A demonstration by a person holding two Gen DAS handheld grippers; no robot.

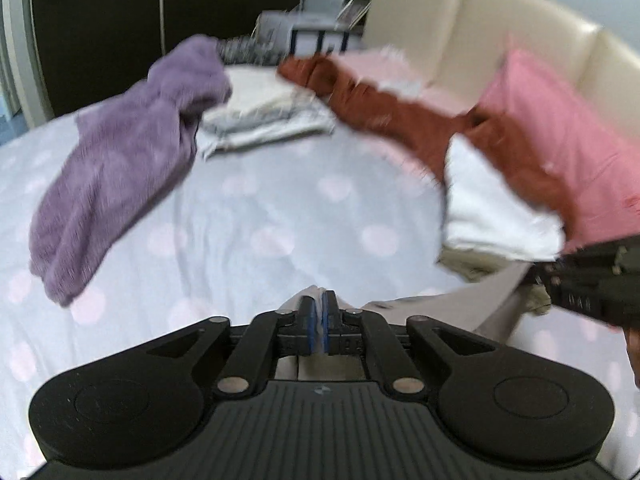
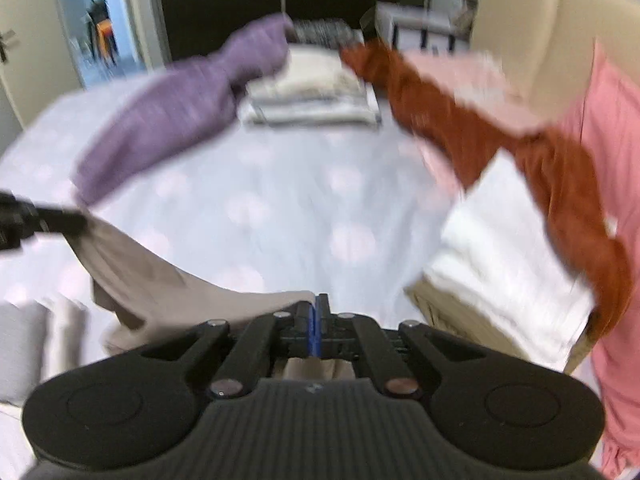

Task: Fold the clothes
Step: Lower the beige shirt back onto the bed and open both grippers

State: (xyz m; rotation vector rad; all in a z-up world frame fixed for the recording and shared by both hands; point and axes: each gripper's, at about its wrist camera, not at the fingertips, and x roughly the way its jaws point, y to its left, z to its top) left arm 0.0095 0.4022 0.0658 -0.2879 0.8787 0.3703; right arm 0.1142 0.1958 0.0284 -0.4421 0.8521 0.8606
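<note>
Over the spotted bed sheet (image 1: pixel 248 200), I hold a beige garment (image 2: pixel 168 280) stretched between left claw (image 1: pixel 319 322) and right claw (image 2: pixel 315 328), both clamped on its edge, for folding flat.

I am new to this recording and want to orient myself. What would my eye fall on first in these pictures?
Probably the beige garment, stretched above the dotted bedsheet between the left gripper and the right gripper, both shut on its edge. Next, the colours behind: a purple fleece at the left, and a rust-red garment draped over a white folded stack at the right.
</note>
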